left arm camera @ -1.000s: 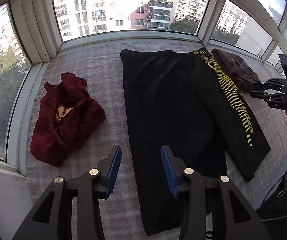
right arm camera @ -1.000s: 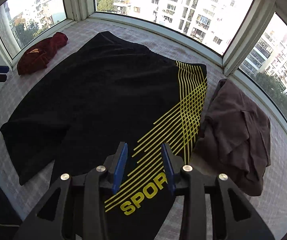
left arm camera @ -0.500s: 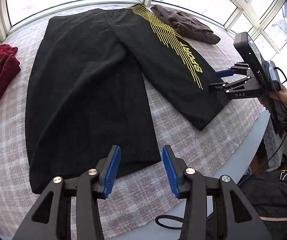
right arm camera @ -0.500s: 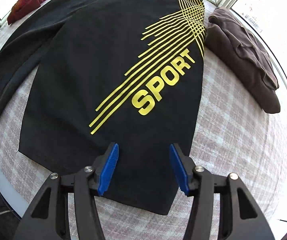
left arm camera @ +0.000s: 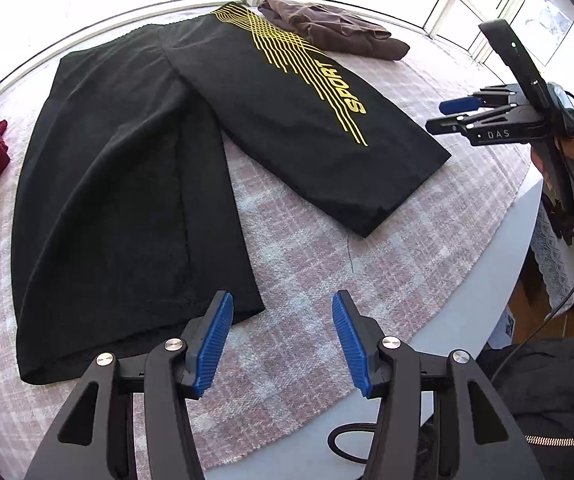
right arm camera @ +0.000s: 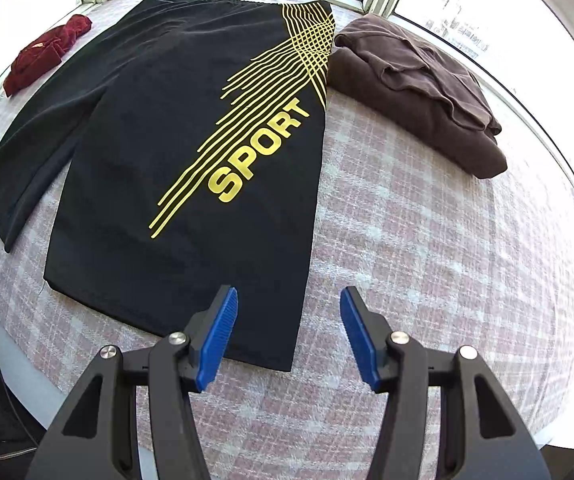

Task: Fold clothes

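Windows [right arm camera: 467,20] ring a pink plaid cloth [right arm camera: 427,240] bearing black shorts [right arm camera: 191,152]; both grippers' jaws gape wide, empty.

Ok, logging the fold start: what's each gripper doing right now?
Left gripper: open, holding nothing, near the black shorts hem.
Right gripper: open, empty.

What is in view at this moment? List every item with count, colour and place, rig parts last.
black shorts: one, black with yellow SPORT print, spread flat mid-cloth
brown garment: one, brown, folded, right of the shorts by the windows
red garment: one, dark red, bunched, far left by the windows
plaid cloth: one, pink-white, covering the surface
cable: one, black, at the near edge
left gripper: one, black, blue pads, open, near left leg hem
right gripper: one, same colours, open, near right leg hem
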The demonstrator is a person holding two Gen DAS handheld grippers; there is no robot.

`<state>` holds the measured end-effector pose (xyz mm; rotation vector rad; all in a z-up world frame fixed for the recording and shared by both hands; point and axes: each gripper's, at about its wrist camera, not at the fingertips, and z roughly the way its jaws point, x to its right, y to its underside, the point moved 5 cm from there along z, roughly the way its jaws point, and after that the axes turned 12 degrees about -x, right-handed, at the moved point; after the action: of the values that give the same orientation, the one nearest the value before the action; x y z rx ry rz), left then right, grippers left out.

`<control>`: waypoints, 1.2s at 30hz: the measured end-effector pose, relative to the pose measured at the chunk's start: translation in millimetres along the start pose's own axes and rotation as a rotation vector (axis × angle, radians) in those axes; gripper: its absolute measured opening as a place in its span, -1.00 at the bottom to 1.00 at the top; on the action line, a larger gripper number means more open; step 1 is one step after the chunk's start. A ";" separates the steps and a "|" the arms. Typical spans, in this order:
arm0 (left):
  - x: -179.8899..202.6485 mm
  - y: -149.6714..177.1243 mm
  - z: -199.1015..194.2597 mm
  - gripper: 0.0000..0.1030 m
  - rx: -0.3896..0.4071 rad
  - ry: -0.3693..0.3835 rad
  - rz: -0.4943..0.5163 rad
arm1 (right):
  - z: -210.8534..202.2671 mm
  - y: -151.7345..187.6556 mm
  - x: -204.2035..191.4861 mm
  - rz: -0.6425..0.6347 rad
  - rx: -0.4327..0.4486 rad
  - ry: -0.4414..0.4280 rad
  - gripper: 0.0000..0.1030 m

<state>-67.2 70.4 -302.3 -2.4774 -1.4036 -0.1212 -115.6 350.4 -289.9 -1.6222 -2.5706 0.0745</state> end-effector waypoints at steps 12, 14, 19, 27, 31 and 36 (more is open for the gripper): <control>-37.1 2.2 3.6 -0.02 0.014 0.015 -0.120 | -33.9 -11.0 -95.2 -0.132 0.049 -0.252 0.03; -50.0 18.9 -12.8 -0.02 0.040 -0.004 -0.148 | -42.2 -12.6 -122.3 -0.182 0.068 -0.274 0.03; -110.3 68.2 -40.9 -0.02 0.042 -0.109 -0.225 | -49.7 -18.4 -180.1 -0.303 0.118 -0.283 0.03; -164.1 80.5 -28.4 -0.02 0.020 -0.138 -0.231 | -26.7 -25.2 -244.8 -0.434 0.070 -0.223 0.03; -168.4 74.0 -24.4 -0.03 0.016 -0.142 -0.183 | -30.2 -29.4 -258.1 -0.437 0.075 -0.207 0.03; -171.1 70.9 -31.3 -0.23 0.025 -0.120 -0.156 | -29.5 -33.5 -270.3 -0.445 0.063 -0.203 -0.06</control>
<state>-93.9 -114.3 -323.9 -2.3881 -1.6373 0.0129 -26.9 91.7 -273.5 -1.0354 -2.9807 0.2927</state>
